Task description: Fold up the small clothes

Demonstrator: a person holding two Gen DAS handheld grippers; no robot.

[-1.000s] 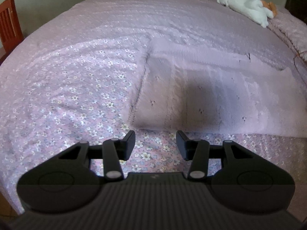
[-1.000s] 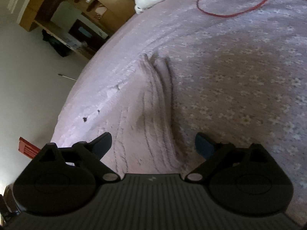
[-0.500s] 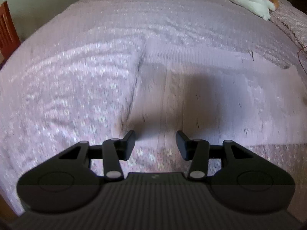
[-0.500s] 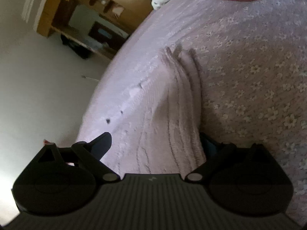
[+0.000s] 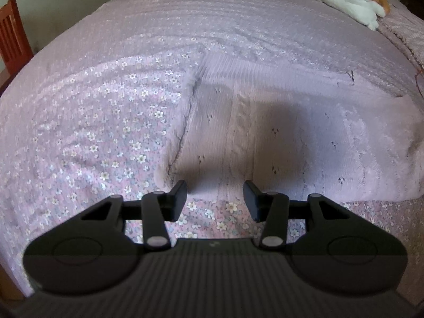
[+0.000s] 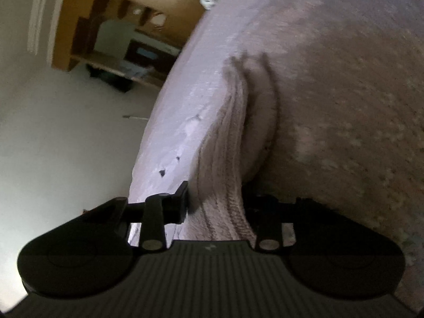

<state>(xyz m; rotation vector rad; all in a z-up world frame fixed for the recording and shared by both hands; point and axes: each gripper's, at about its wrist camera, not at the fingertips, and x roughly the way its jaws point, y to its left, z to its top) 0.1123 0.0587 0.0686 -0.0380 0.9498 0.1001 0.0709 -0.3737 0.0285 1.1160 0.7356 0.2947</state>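
The right gripper (image 6: 214,201) is clamped on the pink knitted garment (image 5: 278,132), while the left gripper (image 5: 214,198) stands apart above its near edge.

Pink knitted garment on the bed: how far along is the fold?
Done: the pale pink knitted garment lies spread flat on the floral pink bedspread. In hand: the right claw is shut on its bunched ribbed edge. The left claw is open at the near hem, gripping nothing. Left: no fold-over shows yet, so the fold itself remains.
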